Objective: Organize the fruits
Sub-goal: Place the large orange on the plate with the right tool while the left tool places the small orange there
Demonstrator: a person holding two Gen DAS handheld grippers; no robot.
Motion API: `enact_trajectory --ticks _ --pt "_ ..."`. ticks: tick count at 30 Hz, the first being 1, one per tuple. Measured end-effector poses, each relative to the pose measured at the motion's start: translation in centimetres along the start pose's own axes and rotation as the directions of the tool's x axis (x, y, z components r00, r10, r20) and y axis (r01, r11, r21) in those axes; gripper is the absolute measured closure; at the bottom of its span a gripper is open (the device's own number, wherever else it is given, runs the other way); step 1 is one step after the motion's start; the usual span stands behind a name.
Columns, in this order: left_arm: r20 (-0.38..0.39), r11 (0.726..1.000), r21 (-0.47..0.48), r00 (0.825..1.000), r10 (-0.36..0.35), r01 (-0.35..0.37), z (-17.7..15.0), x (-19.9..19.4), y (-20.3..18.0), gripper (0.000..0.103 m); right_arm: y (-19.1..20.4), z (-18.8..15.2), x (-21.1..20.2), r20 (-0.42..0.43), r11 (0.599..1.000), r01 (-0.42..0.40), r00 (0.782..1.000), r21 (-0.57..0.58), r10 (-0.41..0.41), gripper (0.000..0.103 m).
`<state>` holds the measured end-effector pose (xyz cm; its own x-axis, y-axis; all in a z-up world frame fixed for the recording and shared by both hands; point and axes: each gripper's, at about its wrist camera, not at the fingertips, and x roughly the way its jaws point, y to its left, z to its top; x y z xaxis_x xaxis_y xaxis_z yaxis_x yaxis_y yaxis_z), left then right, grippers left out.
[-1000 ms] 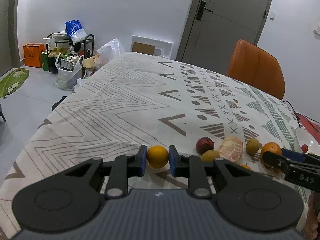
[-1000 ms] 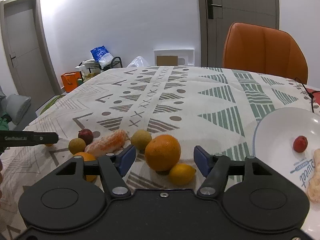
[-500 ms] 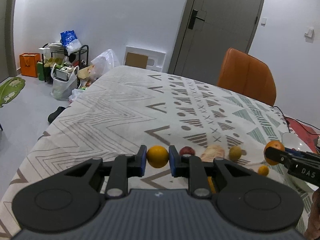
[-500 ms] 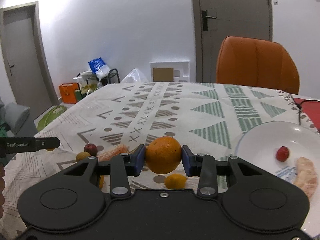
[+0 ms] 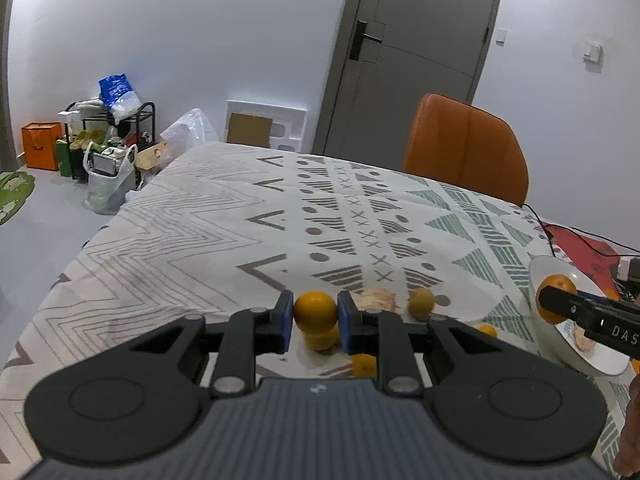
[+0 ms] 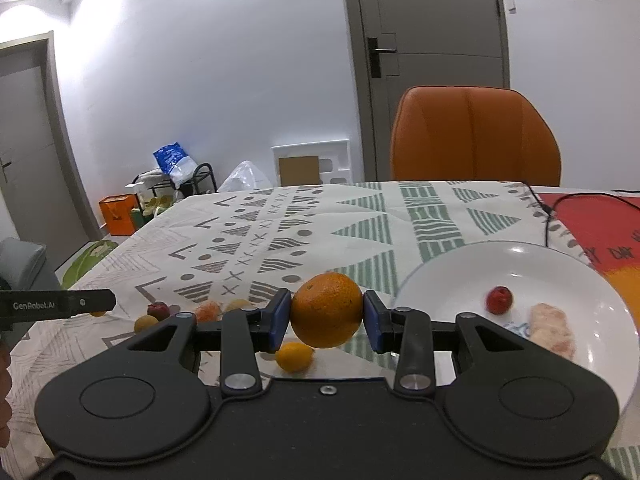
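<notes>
My left gripper (image 5: 316, 318) is shut on a small yellow-orange citrus (image 5: 315, 311) and holds it above the patterned tablecloth. My right gripper (image 6: 326, 316) is shut on a large orange (image 6: 327, 310), held above the cloth just left of the white plate (image 6: 460, 258). The right gripper and its orange (image 5: 554, 292) also show at the right edge of the left wrist view. On the plate lie a small red fruit (image 6: 499, 300) and a peeled citrus piece (image 6: 554, 330). Loose fruits remain on the cloth: a small lemon (image 6: 294, 356), a red fruit (image 6: 158, 310), a peeled segment (image 5: 378, 300).
An orange chair (image 6: 474, 136) stands at the table's far side. A black cable (image 6: 554, 208) crosses a red mat (image 6: 596, 224) beyond the plate. Bags and a rack (image 5: 108, 136) sit on the floor to the left of the table.
My right gripper closed on the large orange, lifted it and moved it toward the plate. My left gripper, still holding its citrus, rose and shifted right over the loose fruits.
</notes>
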<state>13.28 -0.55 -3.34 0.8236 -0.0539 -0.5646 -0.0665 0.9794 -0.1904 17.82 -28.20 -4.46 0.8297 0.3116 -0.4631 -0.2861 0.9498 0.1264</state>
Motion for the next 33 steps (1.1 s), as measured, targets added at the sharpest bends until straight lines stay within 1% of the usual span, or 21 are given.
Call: enact_trajectory --ticks 5,14,25,33 --pt "0.000 0.999 0.023 1.000 -0.024 0.024 0.0 0.2 -1.7 0.081 -1.3 -0.5 -1.0 -0.005 1.000 0.025 1.000 0.019 -0.024 0.066" --pt "-0.007 0.994 0.077 0.997 -0.083 0.083 0.1 0.7 -5.2 0.081 -4.3 -1.6 -2.5 -0.010 0.993 0.098 0.995 0.064 -0.098 0.066" --pt "-0.013 0.981 0.132 0.989 -0.145 0.145 -0.1 1.2 -9.2 0.081 -7.9 -2.5 -4.4 -0.007 0.979 0.178 0.984 0.101 -0.178 0.066" --pt "-0.014 0.968 0.164 0.982 -0.188 0.187 0.0 1.5 -12.0 0.081 -10.0 -2.9 -5.5 -0.010 0.967 0.219 0.975 0.127 -0.220 0.066"
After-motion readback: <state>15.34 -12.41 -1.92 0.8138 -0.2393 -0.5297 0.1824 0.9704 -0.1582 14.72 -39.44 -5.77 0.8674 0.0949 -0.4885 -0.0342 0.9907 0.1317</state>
